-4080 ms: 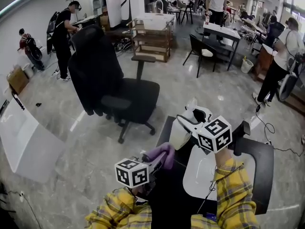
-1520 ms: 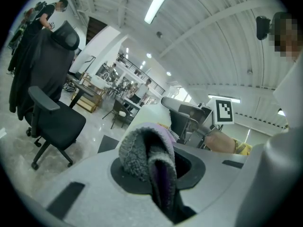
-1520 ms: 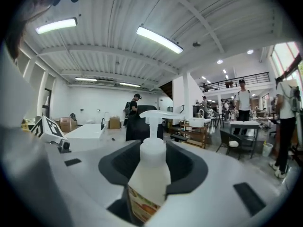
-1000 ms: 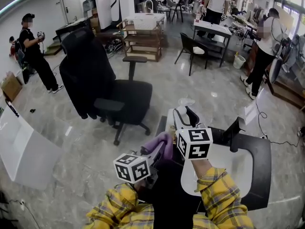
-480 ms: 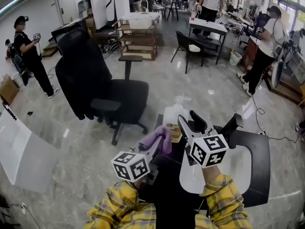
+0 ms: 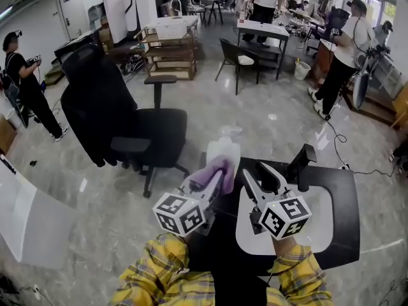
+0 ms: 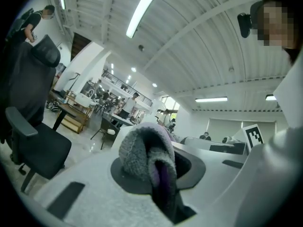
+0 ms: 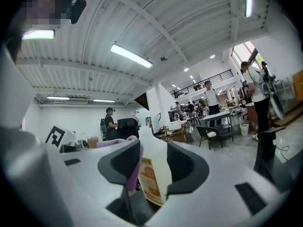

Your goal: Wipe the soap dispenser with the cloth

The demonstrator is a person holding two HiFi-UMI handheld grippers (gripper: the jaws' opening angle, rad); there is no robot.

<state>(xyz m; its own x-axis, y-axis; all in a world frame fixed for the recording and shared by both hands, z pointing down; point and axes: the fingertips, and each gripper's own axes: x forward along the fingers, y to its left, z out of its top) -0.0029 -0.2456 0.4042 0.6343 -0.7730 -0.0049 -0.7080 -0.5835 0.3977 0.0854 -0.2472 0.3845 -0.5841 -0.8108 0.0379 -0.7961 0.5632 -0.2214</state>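
The upright, translucent white plastic soap dispenser (image 6: pixel 224 150) stands at the black table's (image 6: pixel 344 190) far left edge. It lies just beyond the purple fleecy cloth (image 6: pixel 209 174), which is clamped in the nearer left gripper (image 6: pixel 217 182). The right gripper's (image 6: pixel 255 171) jaws, just closed slightly, stand apart with the dispenser lined up between them, unpressed.

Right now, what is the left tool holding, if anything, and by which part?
The left tool holds the purple cloth, clamped by a bunched fold; the rest bulges past the jaws.
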